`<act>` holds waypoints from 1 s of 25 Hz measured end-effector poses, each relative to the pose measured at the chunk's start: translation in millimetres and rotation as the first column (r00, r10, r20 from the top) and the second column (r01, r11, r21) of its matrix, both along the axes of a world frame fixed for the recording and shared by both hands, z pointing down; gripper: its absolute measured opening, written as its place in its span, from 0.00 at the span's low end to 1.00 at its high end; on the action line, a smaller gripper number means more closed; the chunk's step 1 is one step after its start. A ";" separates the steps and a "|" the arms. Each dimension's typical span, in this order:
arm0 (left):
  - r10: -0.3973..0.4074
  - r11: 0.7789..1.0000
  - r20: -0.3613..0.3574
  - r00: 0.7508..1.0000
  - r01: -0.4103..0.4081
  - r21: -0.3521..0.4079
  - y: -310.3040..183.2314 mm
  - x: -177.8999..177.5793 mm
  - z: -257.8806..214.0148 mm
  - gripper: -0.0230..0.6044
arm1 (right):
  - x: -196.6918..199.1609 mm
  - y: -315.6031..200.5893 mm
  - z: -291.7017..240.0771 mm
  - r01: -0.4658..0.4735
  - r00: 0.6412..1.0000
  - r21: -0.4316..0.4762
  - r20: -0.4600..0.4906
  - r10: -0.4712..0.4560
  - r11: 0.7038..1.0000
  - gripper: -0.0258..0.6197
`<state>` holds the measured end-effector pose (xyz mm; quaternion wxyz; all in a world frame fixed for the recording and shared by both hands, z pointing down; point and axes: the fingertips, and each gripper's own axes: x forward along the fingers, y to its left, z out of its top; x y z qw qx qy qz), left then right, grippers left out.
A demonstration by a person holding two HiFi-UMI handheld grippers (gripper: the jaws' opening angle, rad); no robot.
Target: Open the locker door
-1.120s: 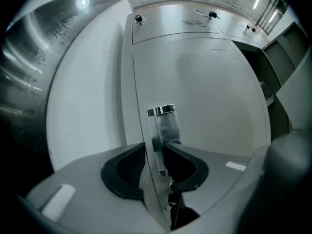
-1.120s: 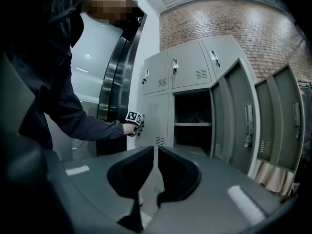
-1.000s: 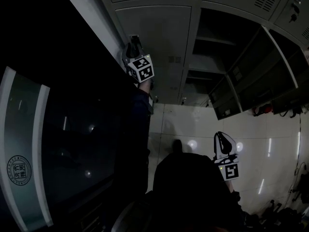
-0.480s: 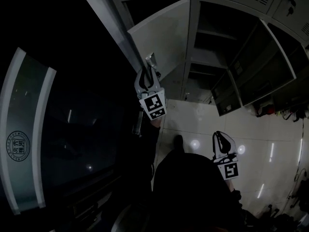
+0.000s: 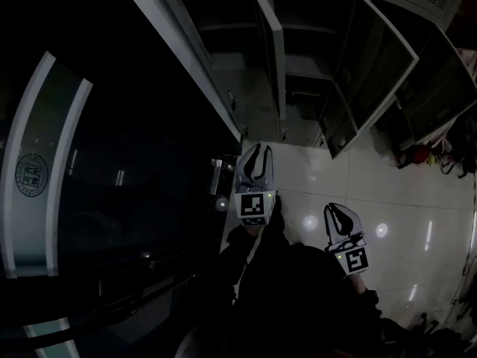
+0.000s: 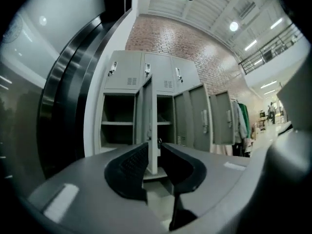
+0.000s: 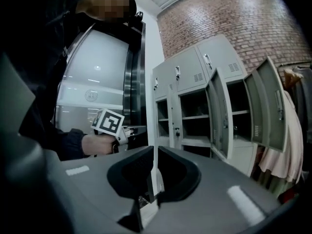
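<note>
Your left gripper (image 5: 256,155) is clenched shut on nothing. In the left gripper view the two dark pads meet, and the pale strip that shows above them is the far-off door, not something held. Your right gripper (image 5: 337,213) hangs lower, at about 4 o'clock from the left one, and its jaws also look closed and empty.

The locker door (image 5: 274,39) already stands swung out from the leftmost open bay. It lies at about 12 o'clock from your left gripper and well apart from it. You meet it edge-on, as a thin upright slab with its long axis vertical, so in the head view it runs along the 12-to-6 line. Its free edge points back toward you. Your left gripper is the nearer of the two, and I judge that any further push or pull on the door falls to that hand.

The only writing is a round seal (image 5: 31,171) on the curved glass panel (image 5: 71,162) at 9 o'clock. It seems to hold a few characters, but the frame is too dark to read them. The lockers show no readable labels.
</note>
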<state>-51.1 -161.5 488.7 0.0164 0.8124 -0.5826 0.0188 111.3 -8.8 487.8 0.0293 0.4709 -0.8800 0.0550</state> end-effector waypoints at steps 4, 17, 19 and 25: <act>0.081 0.991 -0.112 0.990 -0.092 -0.099 134.2 47.3 22.4 0.18 | 18.9 56.8 25.7 0.086 0.996 -0.018 -0.015 -0.087 0.996 0.04; 0.205 0.965 -0.136 0.969 -0.224 -0.140 327.9 92.3 30.0 0.22 | 1.7 175.3 13.8 0.239 0.970 0.038 -0.045 -0.238 0.970 0.04; 0.236 0.959 -0.144 0.961 -0.254 -0.127 336.7 96.2 26.7 0.22 | -2.9 186.3 7.6 0.238 0.971 0.051 -0.051 -0.236 0.970 0.04; 0.312 0.940 -0.151 0.938 -0.328 -0.095 375.7 85.6 16.4 0.21 | -18.5 227.5 15.8 0.192 0.981 0.012 -0.034 -0.192 0.981 0.04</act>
